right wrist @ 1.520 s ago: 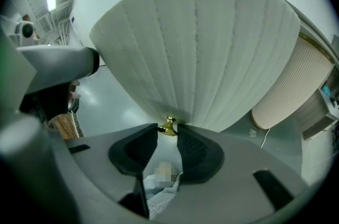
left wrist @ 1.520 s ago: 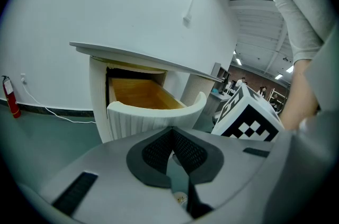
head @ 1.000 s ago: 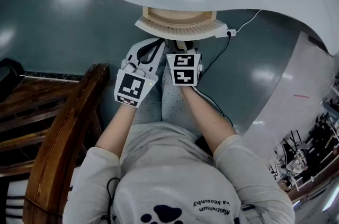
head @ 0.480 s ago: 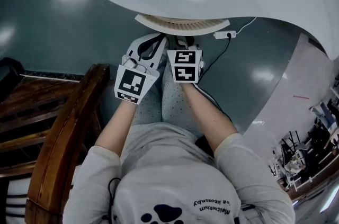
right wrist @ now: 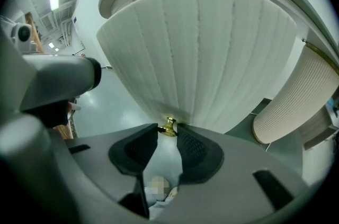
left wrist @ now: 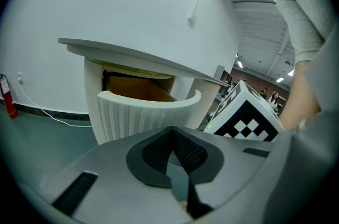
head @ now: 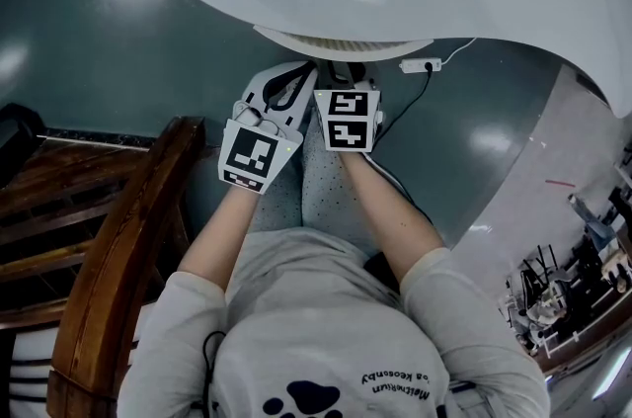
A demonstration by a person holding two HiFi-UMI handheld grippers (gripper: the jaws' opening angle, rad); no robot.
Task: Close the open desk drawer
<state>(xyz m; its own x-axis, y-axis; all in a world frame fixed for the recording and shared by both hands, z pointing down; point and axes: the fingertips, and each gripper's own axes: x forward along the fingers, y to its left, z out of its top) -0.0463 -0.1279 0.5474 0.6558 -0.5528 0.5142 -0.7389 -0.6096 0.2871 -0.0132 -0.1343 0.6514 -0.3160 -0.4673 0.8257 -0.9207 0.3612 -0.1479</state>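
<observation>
While right gripper (right wrist: 168, 133) clamps knob (right wrist: 169, 126), drawer (right wrist: 212, 59) ajar

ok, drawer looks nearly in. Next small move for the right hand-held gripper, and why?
Probably push straight in toward the desk, grip unchanged. The right hand-held gripper has its jaws on the brass knob, and the left gripper view shows the drawer front standing out from the desk body, with wood interior showing behind it. It is not fully shut.

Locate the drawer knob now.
Right gripper view, lower centre: the knob sits between the right gripper's jaws, at the bottom edge of the ribbed drawer front.
</observation>
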